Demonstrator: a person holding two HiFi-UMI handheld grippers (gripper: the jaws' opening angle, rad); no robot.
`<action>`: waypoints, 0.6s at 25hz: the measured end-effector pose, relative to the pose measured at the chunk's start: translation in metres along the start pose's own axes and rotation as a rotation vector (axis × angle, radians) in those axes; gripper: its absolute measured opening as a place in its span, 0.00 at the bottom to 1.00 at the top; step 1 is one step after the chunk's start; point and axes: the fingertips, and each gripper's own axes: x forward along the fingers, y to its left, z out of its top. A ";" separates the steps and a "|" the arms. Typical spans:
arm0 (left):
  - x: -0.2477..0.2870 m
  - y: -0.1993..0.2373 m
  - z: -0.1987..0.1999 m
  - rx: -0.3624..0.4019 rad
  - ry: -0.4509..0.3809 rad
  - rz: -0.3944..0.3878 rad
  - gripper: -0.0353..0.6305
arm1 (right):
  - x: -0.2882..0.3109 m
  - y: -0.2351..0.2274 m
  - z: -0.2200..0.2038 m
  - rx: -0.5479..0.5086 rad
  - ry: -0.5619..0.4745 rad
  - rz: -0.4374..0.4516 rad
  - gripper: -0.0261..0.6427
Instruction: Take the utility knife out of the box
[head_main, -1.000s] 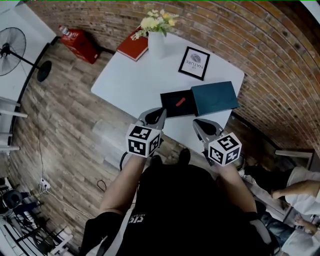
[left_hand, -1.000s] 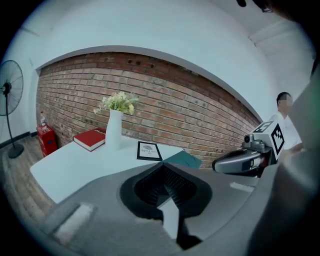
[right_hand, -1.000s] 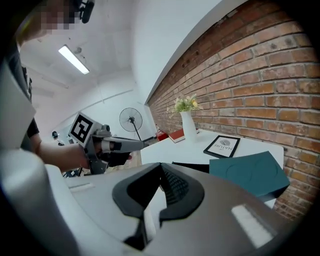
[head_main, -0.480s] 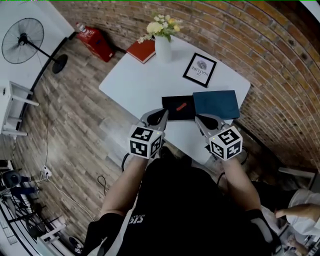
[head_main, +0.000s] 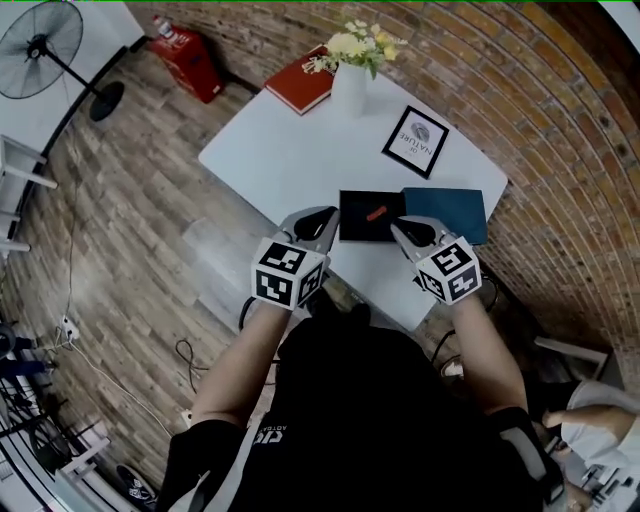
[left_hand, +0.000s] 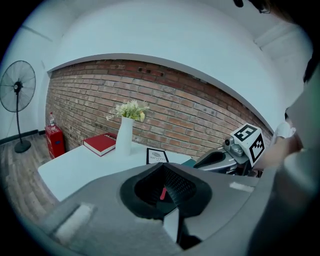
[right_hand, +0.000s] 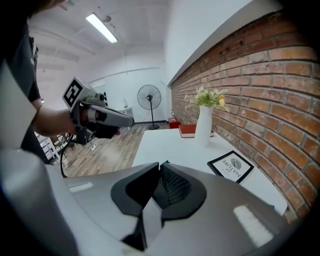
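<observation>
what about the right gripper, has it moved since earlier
Yes: the right gripper went forward toward the box; its empty jaws have just been opening.

White table (head_main: 290, 160): red book (head_main: 305, 88), vase (head_main: 349, 90), framed print (head_main: 415, 142), black box (head_main: 358, 217), teal lid (head_main: 445, 213).

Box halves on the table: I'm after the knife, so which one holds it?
The black half, left of the teal half; the red knife lies in it.

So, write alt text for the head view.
A person holds a left gripper and a right gripper at a white table; the right's empty fingers have just been opening. Before them, an open black box holds a red utility knife, teal lid alongside.
</observation>
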 end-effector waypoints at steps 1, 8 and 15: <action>-0.001 0.005 0.002 0.001 -0.007 -0.008 0.06 | 0.005 0.001 0.001 -0.018 0.016 0.003 0.08; 0.007 0.021 0.000 -0.033 -0.013 -0.049 0.06 | 0.035 0.003 -0.007 -0.212 0.177 0.038 0.10; 0.016 0.028 -0.010 -0.069 0.003 -0.018 0.06 | 0.061 -0.006 -0.027 -0.372 0.299 0.145 0.13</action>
